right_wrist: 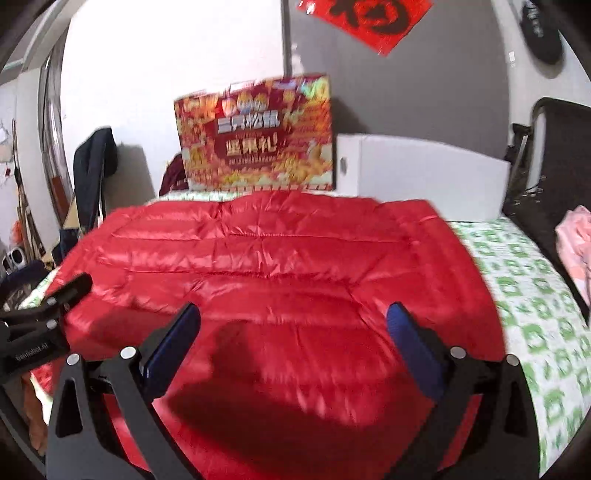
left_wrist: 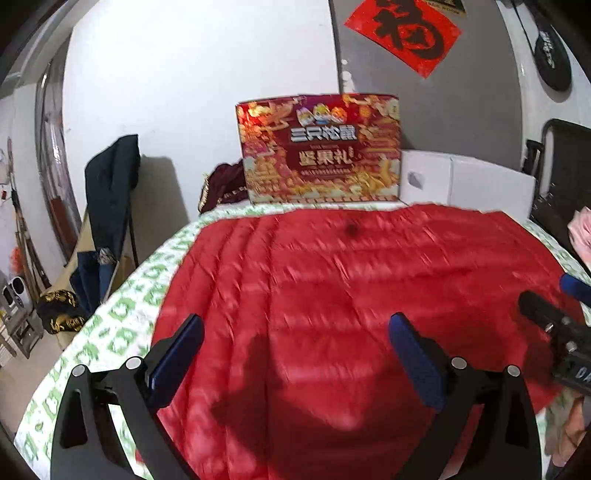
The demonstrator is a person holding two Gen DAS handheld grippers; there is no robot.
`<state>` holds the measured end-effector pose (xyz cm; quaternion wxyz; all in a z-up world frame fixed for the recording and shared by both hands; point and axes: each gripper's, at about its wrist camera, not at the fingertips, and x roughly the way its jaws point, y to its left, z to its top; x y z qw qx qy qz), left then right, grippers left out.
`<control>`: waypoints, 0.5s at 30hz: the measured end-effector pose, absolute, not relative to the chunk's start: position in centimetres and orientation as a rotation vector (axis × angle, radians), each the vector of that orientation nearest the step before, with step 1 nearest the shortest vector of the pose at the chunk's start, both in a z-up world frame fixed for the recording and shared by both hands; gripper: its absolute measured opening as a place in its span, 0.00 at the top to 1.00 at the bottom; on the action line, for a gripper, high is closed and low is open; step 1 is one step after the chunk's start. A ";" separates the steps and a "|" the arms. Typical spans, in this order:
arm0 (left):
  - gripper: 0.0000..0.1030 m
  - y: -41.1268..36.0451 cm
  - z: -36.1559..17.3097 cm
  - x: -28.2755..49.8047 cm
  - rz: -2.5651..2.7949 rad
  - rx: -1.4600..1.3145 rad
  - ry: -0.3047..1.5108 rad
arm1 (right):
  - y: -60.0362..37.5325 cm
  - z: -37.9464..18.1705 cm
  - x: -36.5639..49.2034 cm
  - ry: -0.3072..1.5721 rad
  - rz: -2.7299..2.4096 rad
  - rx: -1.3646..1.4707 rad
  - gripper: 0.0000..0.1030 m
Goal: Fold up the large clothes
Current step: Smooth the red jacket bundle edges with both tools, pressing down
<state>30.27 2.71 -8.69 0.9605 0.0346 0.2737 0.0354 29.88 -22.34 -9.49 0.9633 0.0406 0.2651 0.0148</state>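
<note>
On the bed's green-and-white patterned sheet [right_wrist: 532, 295] lies a red quilted garment [left_wrist: 351, 295], spread flat and filling most of the surface; its glossy panels are smeared by motion blur in both views, more so in the left wrist view, and its near edge runs out of frame below each camera. Whether it is a coat or a blanket I cannot tell.

The left claw [left_wrist: 295, 328] hovers above the garment's near half with its blue-padded fingers spread wide and nothing between them. The right claw [right_wrist: 293, 317] hangs likewise over the red fabric, jaws apart and empty; dark shadows fall on the cloth under each.

The left wrist view shows bare sheet along the garment's left side, and the right claw's black body entering at the right edge. The right wrist view shows sheet to the garment's right, and the left claw's black frame at the left edge, bearing small lettering too blurred to read.

Beyond the far edge stand a red-and-gold printed gift box [left_wrist: 319, 147] and, just beside it, a white box [left_wrist: 465, 181]. A red paper hanging [left_wrist: 404, 31] on the grey wall is cut off at the top. Pink cloth [right_wrist: 574, 243] is clipped at the right.
</note>
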 end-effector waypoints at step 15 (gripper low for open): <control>0.03 2.2 -9.3 21.5 0.082 0.066 0.608 | -24.7 -11.7 22.2 0.637 -0.054 0.202 0.04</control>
